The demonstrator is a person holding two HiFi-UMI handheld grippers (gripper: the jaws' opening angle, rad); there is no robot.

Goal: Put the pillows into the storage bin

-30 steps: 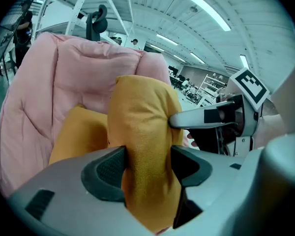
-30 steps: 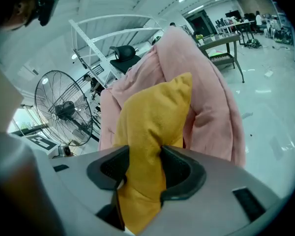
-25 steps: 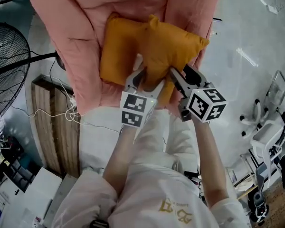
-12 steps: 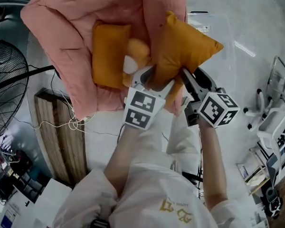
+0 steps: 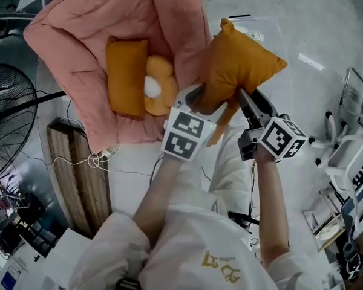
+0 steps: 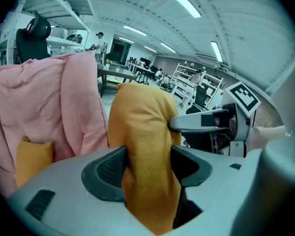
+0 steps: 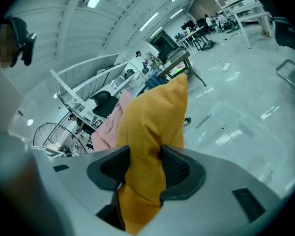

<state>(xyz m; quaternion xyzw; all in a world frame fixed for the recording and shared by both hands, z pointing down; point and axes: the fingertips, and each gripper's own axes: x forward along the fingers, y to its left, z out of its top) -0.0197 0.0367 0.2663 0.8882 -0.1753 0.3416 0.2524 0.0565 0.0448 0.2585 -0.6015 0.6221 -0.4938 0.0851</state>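
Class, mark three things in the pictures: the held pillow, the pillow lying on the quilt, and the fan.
held pillow (image 5: 245, 62): head view, its middle.
lying pillow (image 5: 126, 76): head view, its middle.
fan (image 5: 11, 118): head view, its wire guard.

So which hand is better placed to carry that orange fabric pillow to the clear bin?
Right, probably. The left gripper and right gripper both clamp the orange fabric pillow, but the clear plastic bin shows ahead of the right one; the left faces the pink quilt.

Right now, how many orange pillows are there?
2. One pillow is in the left gripper and right gripper; another pillow lies on the pink quilt beside a rounder cushion. More may be hidden.
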